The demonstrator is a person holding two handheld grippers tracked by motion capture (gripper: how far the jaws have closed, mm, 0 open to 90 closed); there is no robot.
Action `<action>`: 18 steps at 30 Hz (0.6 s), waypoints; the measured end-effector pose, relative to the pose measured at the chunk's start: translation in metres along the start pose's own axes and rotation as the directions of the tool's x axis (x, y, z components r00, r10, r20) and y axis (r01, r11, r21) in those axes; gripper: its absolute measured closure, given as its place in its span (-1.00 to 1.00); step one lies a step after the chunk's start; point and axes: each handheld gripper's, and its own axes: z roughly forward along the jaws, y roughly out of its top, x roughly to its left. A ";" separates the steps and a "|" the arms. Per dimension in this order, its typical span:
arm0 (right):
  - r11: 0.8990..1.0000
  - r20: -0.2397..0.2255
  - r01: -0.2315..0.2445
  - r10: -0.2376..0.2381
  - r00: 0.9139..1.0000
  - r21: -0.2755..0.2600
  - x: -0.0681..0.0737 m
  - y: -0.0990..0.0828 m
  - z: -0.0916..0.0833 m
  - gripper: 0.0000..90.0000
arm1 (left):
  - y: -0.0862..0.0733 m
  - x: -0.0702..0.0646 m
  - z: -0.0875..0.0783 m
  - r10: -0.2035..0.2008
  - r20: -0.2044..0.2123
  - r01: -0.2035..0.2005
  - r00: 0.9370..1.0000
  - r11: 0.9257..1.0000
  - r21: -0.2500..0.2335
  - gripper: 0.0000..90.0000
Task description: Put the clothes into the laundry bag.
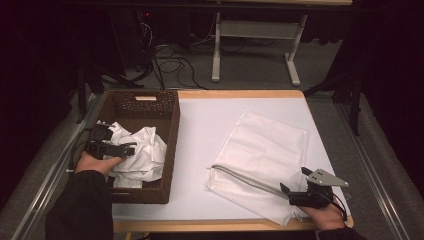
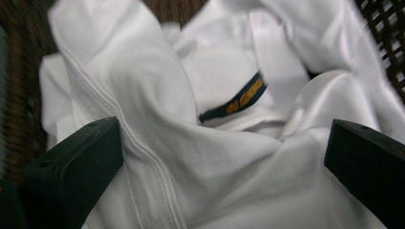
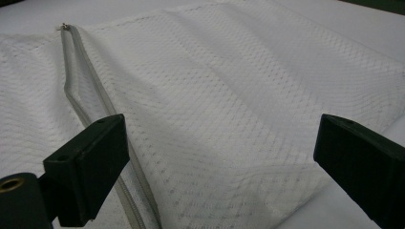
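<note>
A crumpled white garment (image 1: 142,152) lies in a dark wicker basket (image 1: 171,131) at the table's left. My left gripper (image 1: 131,148) hovers low over it, jaws wide apart; up close the white garment (image 2: 200,143) with a dark green and gold neck label (image 2: 239,98) bulges between the open jaws, not pinched. A white mesh laundry bag (image 1: 265,150) with a grey zipper (image 1: 245,179) lies flat on the right. My right gripper (image 1: 289,194) rests at the bag's near corner, open. In the right gripper view the mesh bag (image 3: 229,105) and its zipper (image 3: 79,102) spread out ahead of the jaws.
The white table top (image 1: 205,130) lies bare between basket and bag. The wooden table edge (image 1: 210,226) runs along the front. Beyond the table stand a desk frame (image 1: 250,45) and loose cables (image 1: 172,65) on the floor.
</note>
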 end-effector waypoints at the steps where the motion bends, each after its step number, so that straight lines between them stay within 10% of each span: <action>1: 1.000 0.000 -0.001 0.001 1.000 0.001 0.000 0.000 0.000 -0.88 | 0.000 0.000 0.004 0.002 0.003 -0.002 1.000 1.000 0.019 -1.00; 6: 1.000 -0.002 0.000 0.000 1.000 -0.004 -0.001 0.000 -0.001 -0.88 | 0.002 -0.004 0.023 0.003 0.000 -0.003 1.000 0.984 0.177 -1.00; 12: 1.000 -0.006 0.007 -0.007 1.000 -0.002 -0.002 0.000 0.000 -0.87 | 0.000 -0.009 0.045 0.055 -0.011 -0.048 0.998 0.938 0.344 -1.00; 18: 1.000 -0.007 0.006 -0.006 1.000 0.003 -0.002 0.000 0.000 -0.85 | -0.001 -0.013 0.046 0.107 -0.042 -0.086 0.993 0.934 0.346 -0.85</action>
